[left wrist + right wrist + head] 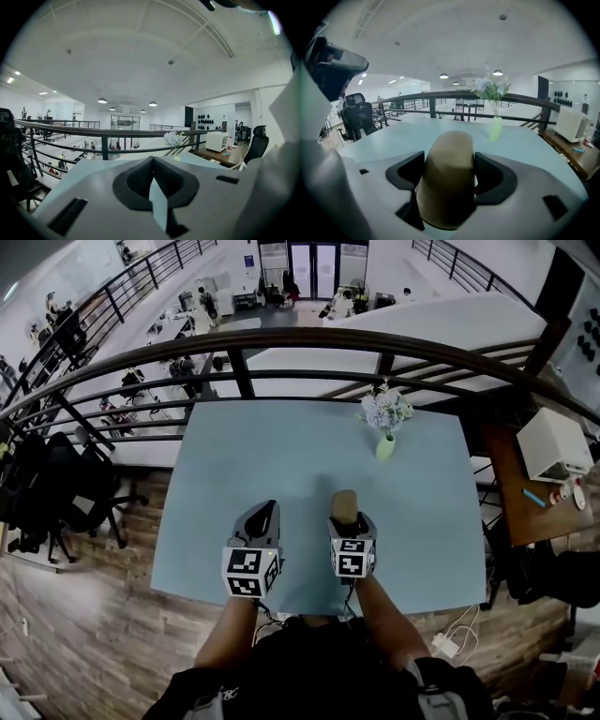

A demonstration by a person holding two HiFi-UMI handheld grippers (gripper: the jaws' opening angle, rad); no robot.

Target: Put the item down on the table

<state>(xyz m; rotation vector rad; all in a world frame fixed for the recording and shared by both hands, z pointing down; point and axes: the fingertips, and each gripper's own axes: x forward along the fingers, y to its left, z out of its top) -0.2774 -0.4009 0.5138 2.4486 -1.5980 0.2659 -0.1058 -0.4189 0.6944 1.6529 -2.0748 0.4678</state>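
Right gripper [449, 160] grips a tan rounded item [447, 183].

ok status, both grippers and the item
Left gripper shut, empty. Right gripper shut on tan item, over table. Flower vase far side, clear of it.

Tan item [447, 178], pale blue table [281, 446], green vase [385, 447].
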